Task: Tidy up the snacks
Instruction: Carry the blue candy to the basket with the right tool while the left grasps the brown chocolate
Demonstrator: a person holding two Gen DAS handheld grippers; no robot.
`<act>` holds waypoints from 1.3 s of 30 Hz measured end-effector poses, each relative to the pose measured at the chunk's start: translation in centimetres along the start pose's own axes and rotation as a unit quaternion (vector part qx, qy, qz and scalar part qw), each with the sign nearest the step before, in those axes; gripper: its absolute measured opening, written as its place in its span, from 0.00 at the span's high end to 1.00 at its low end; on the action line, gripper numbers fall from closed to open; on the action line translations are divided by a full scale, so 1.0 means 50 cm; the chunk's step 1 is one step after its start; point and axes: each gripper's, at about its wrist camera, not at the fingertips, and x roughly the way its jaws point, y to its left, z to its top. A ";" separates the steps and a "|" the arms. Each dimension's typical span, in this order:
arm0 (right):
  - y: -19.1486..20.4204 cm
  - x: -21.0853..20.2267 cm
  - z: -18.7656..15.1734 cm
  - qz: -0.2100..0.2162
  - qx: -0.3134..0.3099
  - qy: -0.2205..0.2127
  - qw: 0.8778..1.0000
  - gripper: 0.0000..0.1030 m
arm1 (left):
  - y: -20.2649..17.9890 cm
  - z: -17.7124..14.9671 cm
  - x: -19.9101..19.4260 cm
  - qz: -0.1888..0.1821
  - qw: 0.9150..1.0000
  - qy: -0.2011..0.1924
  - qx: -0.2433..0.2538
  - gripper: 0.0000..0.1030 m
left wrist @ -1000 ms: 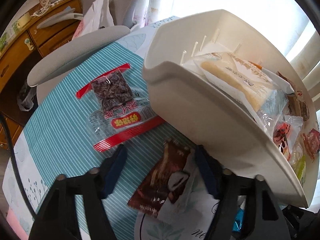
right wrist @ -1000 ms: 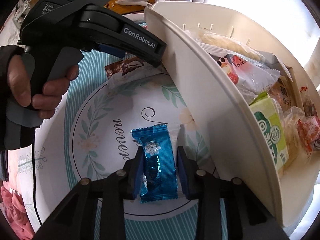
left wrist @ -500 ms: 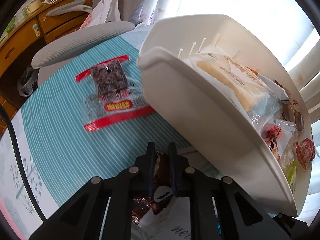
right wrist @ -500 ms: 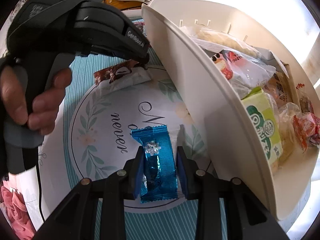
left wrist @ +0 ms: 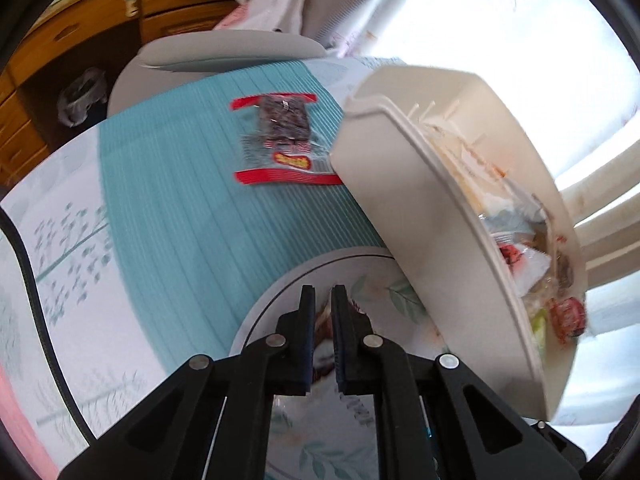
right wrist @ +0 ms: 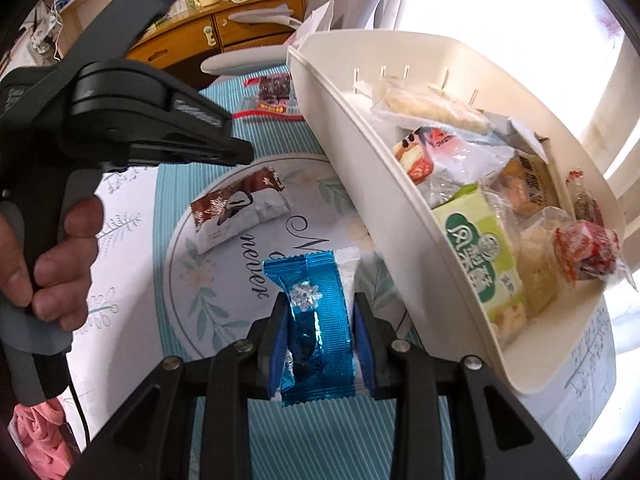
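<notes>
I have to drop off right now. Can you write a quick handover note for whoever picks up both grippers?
Left gripper: jaws closed on the brown-and-white snack pack, low over the round printed mat.
Right gripper: shut on the blue foil snack pack, beside the white bin.
Done: the bin already holds many snacks.
Left: put both held packs in the bin, then fetch the red-edged pack lying on the teal striped cloth next to the bin.

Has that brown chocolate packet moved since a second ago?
Yes. The brown packet, pinched by the left gripper, shifted from the striped cloth onto the round mat.
</notes>
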 end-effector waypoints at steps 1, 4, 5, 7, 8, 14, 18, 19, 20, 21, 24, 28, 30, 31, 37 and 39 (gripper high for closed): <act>0.001 -0.006 -0.003 0.001 0.001 -0.003 1.000 0.70 | 0.004 -0.008 -0.017 -0.003 1.000 -0.006 -0.006 0.94; -0.003 -0.029 -0.010 0.002 0.007 -0.017 1.000 0.70 | 0.010 -0.022 -0.057 -0.004 1.000 -0.017 -0.017 0.94; -0.007 -0.040 -0.010 0.001 0.009 -0.021 1.000 0.70 | 0.011 -0.026 -0.068 -0.004 1.000 -0.020 -0.020 0.94; -0.012 -0.059 -0.013 0.001 0.013 -0.029 1.000 0.70 | 0.014 -0.037 -0.089 -0.012 0.999 -0.025 -0.022 0.94; -0.014 -0.070 -0.023 0.001 0.014 -0.033 0.999 0.70 | 0.010 -0.041 -0.094 -0.013 0.999 -0.025 -0.020 0.94; -0.035 -0.134 -0.056 -0.005 0.018 -0.063 0.998 0.70 | -0.015 -0.066 -0.126 -0.013 0.999 -0.027 -0.011 0.94; -0.049 -0.162 -0.068 -0.005 0.029 -0.076 0.997 0.70 | -0.027 -0.078 -0.108 -0.001 1.000 -0.017 0.005 0.82; -0.055 -0.174 -0.074 -0.005 0.032 -0.081 0.996 0.70 | -0.030 -0.080 -0.100 0.010 1.000 -0.014 0.012 0.77; -0.061 -0.185 -0.080 -0.004 0.032 -0.086 0.996 0.70 | -0.033 -0.079 -0.093 0.019 1.000 -0.010 0.015 0.66; -0.067 -0.198 -0.086 -0.004 0.032 -0.092 0.995 0.70 | -0.035 -0.078 -0.084 0.026 0.999 -0.005 0.019 0.56; -0.084 -0.228 -0.097 -0.006 0.032 -0.107 0.994 0.70 | -0.047 -0.075 -0.054 0.037 0.998 0.009 0.040 0.49; -0.109 -0.255 -0.092 -0.005 0.031 -0.124 0.992 0.70 | -0.064 -0.072 -0.022 0.070 0.994 0.019 0.076 0.34; -0.125 -0.264 -0.084 -0.005 0.032 -0.130 0.991 0.70 | -0.068 -0.069 -0.008 0.080 0.993 0.027 0.084 0.34; -0.131 -0.266 -0.080 -0.006 0.032 -0.133 0.991 0.70 | -0.070 -0.068 0.002 0.087 0.992 0.031 0.089 0.34; -0.180 -0.270 -0.039 -0.008 0.031 -0.136 0.990 0.70 | -0.060 -0.055 0.027 0.096 0.991 0.035 0.085 0.35; -0.194 -0.267 -0.025 -0.006 0.029 -0.135 0.990 0.70 | -0.058 -0.053 0.035 0.096 0.991 0.039 0.087 0.35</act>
